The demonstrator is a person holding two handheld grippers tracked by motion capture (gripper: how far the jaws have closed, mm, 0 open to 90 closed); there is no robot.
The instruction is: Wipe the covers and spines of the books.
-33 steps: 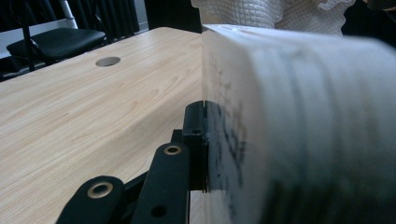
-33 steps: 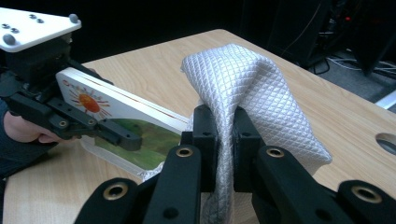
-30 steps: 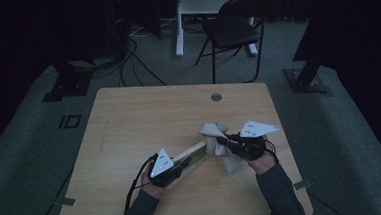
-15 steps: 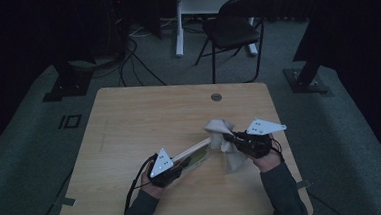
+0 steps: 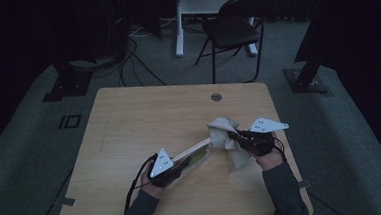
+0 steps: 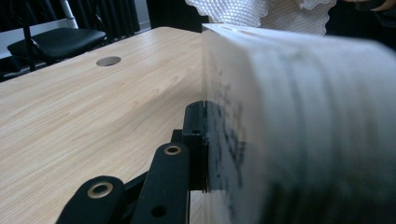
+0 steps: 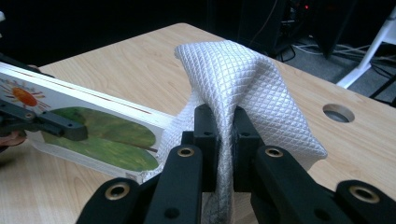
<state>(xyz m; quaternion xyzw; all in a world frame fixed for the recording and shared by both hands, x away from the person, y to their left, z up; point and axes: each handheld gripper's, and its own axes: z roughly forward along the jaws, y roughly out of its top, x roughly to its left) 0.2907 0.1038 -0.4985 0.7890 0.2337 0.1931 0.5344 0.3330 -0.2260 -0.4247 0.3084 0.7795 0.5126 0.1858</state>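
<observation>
**Cloth on the book's end**

My left tongs (image 5: 179, 164) clamp the picture book (image 5: 195, 152) above the counter (image 5: 144, 115); my right tongs (image 7: 223, 121) pinch the white cloth (image 7: 238, 74) against its far end. Pressing hard could twist the book loose.

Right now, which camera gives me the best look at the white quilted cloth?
The right gripper view: the white quilted cloth is close and sharp, pinched in the right gripper against the picture board's end. The high view shows it small and dim; the left gripper view catches its edge.
</observation>
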